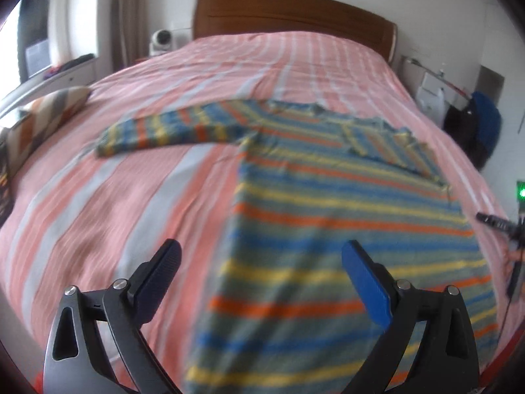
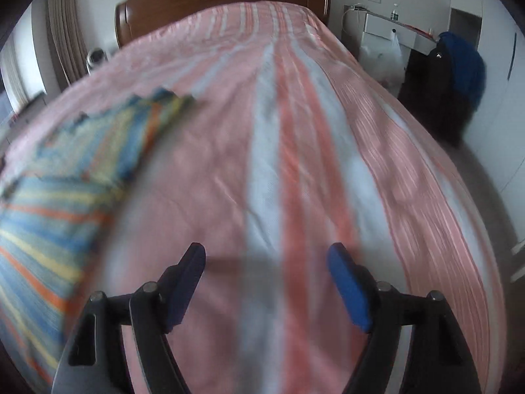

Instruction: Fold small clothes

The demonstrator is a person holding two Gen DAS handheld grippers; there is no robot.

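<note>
**Striped shirt spread on the bed, both grippers empty above it**

A long-sleeved striped shirt (image 1: pixel 344 203), banded in blue, yellow, orange and grey-green, lies flat on a bed covered by a pink and white striped sheet (image 1: pixel 131 197); its body runs from the near edge toward the far side, right of centre in the left wrist view; one sleeve (image 1: pixel 164 131) stretches out to the left across the sheet, the other sleeve (image 1: pixel 387 144) is folded in over the chest at the far right.

The left gripper (image 1: pixel 262 262) hangs over the shirt's near left edge with its jaws spread wide and nothing between them; the left finger sits over bare sheet, the right finger over the striped cloth; whether either touches the fabric cannot be told.

The right gripper (image 2: pixel 265 262) is over bare sheet, to the right of the shirt (image 2: pixel 49 213), jaws likewise spread and empty; both views are blurred.

A wooden headboard (image 1: pixel 288 13) stands at the far end; a striped pillow (image 1: pixel 42 115) rests at the left edge of the bed; a white desk (image 2: pixel 393 32) and a blue garment (image 2: pixel 466 65) draped over something dark stand off to the far right.
</note>
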